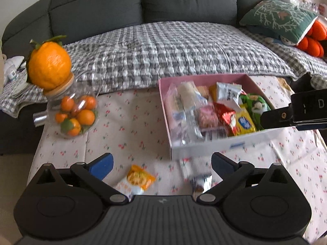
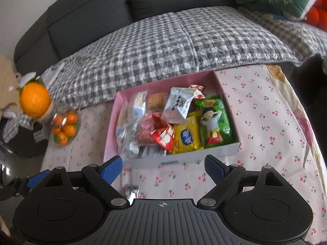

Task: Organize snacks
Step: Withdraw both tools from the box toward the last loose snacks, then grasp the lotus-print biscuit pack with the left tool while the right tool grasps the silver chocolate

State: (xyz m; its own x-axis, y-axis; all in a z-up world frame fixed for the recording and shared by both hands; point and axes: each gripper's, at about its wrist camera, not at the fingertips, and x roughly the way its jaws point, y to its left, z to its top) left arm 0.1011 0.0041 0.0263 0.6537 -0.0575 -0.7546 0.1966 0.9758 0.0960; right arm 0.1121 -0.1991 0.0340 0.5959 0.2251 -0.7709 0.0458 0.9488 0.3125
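1. On the cherry-print cloth (image 1: 130,130) over the table, a box (image 2: 179,156) with a pink inside sits near the sofa (image 1: 96,2), full of snack packets.
2. In the box, a green packet (image 2: 214,122) lies at the right end, a yellow packet (image 2: 187,135) just beside it, a red packet (image 2: 163,135) next to that, and a white packet (image 2: 179,102) rests on top toward the back.
3. The left gripper (image 1: 162,164) hangs above the cloth in front of the box, its jaws spread wide and nothing between the pads.
4. Below it on the cloth lie an orange packet (image 1: 136,180) and a blurred silvery packet (image 1: 199,180), both outside the box.
5. The right gripper (image 2: 163,168) hangs over the box's near edge, its jaws also wide apart and empty.
6. A glass jar (image 1: 75,116) of small oranges stands at the cloth's left edge, with a large orange (image 1: 49,65) on its lid.
7. A checked blanket (image 1: 163,51) covers the sofa seat, and a green cushion (image 1: 280,18) lies at the right.
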